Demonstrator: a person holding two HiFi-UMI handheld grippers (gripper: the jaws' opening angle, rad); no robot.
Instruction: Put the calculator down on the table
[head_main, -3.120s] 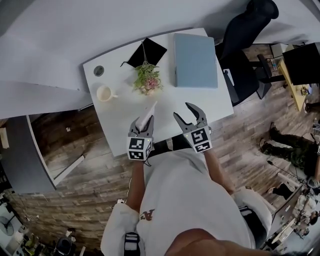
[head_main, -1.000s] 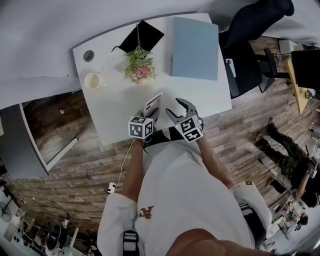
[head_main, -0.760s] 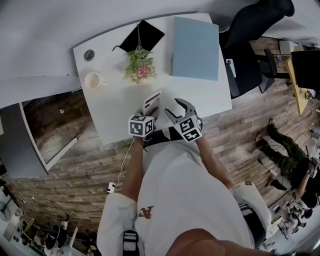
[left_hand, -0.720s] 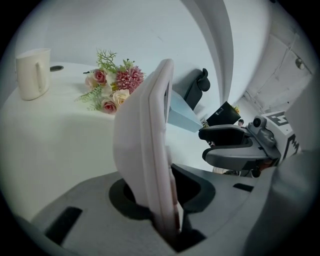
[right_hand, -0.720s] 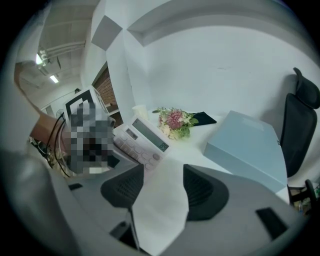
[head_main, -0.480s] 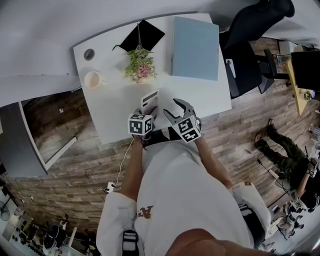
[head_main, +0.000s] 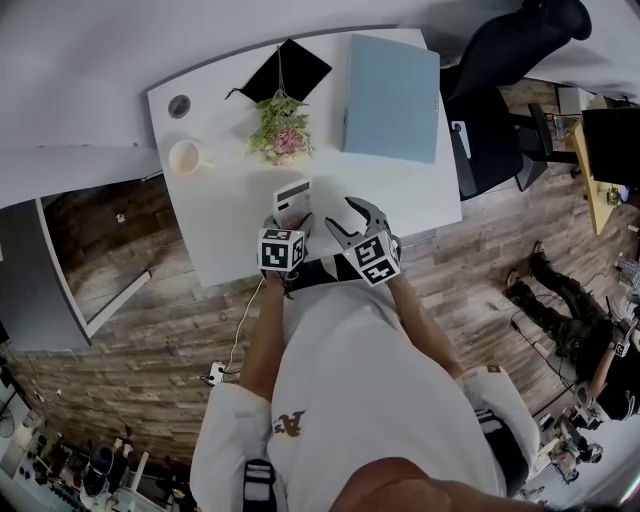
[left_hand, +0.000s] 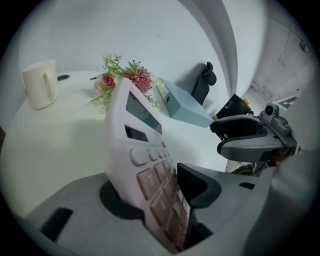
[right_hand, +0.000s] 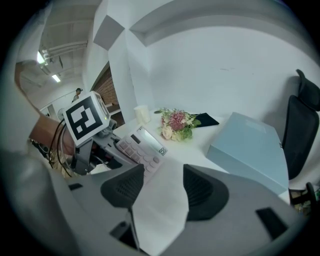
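The white calculator (head_main: 292, 200) lies low on the white table (head_main: 230, 230), its display end pointing at the flowers. My left gripper (head_main: 288, 222) is at its near end. In the left gripper view the calculator (left_hand: 145, 150) leans tilted between the jaws. These have just been opening, and the dark right pad (left_hand: 195, 185) stands close by the keys without pinching them. My right gripper (head_main: 340, 215) hovers open just to the right, with only bare table between its fingers (right_hand: 130, 187). From there the calculator (right_hand: 142, 145) shows keys up.
A cream mug (head_main: 187, 158), a small bunch of flowers (head_main: 280, 135), a black notebook (head_main: 288, 72) and a pale blue box (head_main: 390, 98) sit further back on the table. A black office chair (head_main: 500, 60) stands at the right. The table's near edge (head_main: 330, 258) is right below my grippers.
The calculator has tipped from a steep, on-edge tilt down toward the table, keys now facing up. The left jaws have widened around it. The right gripper has stayed put.
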